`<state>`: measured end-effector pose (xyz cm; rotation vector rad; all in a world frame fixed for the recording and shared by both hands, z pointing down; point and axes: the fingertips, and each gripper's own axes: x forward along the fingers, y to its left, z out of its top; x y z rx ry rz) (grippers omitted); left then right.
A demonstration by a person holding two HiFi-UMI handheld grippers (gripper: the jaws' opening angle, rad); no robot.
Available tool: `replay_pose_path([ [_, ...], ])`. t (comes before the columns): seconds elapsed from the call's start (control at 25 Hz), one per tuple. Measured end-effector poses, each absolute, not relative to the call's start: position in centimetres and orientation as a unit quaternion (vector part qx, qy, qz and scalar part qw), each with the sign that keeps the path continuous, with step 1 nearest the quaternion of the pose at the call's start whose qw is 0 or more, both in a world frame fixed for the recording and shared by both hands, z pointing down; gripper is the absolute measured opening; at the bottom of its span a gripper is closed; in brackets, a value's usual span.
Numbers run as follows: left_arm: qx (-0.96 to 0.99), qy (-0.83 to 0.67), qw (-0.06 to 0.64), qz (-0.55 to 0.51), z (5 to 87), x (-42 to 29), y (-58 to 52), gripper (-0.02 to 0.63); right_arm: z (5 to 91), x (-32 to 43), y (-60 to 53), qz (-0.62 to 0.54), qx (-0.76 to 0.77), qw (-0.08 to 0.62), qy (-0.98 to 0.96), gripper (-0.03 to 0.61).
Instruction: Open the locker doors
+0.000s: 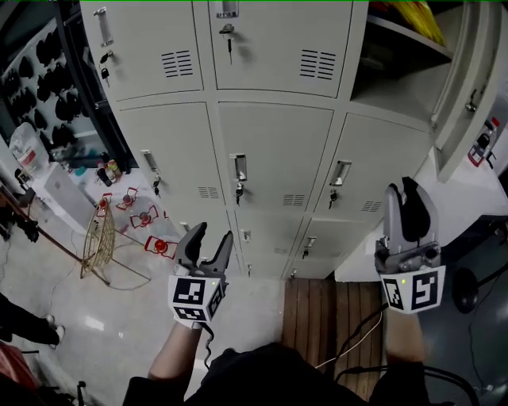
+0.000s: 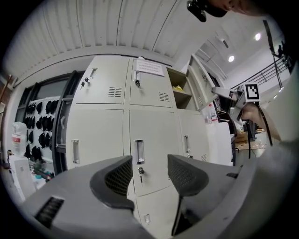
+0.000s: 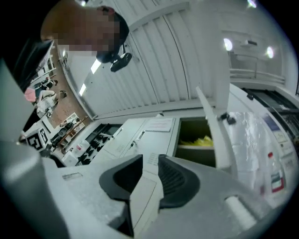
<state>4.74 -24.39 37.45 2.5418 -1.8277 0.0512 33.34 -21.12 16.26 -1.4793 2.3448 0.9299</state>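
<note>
Nearest the lens, two forearms carry the tools. The left claw point(image 1: 213, 238) is grey moulded plastic with black ribbed pads and a cube of square black-and-white markers at its base. It stands spread with nothing between its jaws. Its own view frames a recessed metal handle point(image 2: 138, 151) between them, well beyond the tips. The right claw point(image 1: 403, 194), of the same make, is raised at the right. Its jaws are near each other yet parted by a narrow gap, pinching nothing.

Ahead of both, untouched, stands the bank of lockers point(image 1: 274, 151). It is pale grey sheet steel, with flat rectangular doors in three columns, each with a louvred vent, an upright handle and a key hanging from its lock. The top right door point(image 1: 468, 71) hangs open, showing a shelf with something yellow point(image 1: 413, 20). The other doors in sight are closed. A paper sheet point(image 2: 149, 67) is stuck on the top middle door.

The floor point(image 1: 48, 293) is smooth pale grey, with a strip of dark wooden planks point(image 1: 325, 309) at the locker foot on the right. A gold wire stand point(image 1: 99, 238) sits at the left, near a wall rack of black items point(image 1: 44, 71). Ribbed white panels point(image 2: 117, 28) line the ceiling.
</note>
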Motion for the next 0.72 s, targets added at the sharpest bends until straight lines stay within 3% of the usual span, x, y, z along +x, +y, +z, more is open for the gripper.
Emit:
replay_pose_path([
  [0.16, 0.793, -0.609, 0.009, 0.026, 39.2, 1.9, -23.8, 0.233, 23.5, 27.2, -26.0, 0.255, -0.479, 0.072, 0.837, 0.126],
  [0.72, 0.767, -0.639, 0.05, 0.045, 42.9, -12.5, -23.6, 0.233, 37.3, 11.5, -37.4, 0.097, -0.498, 0.02, 0.862, 0.118],
])
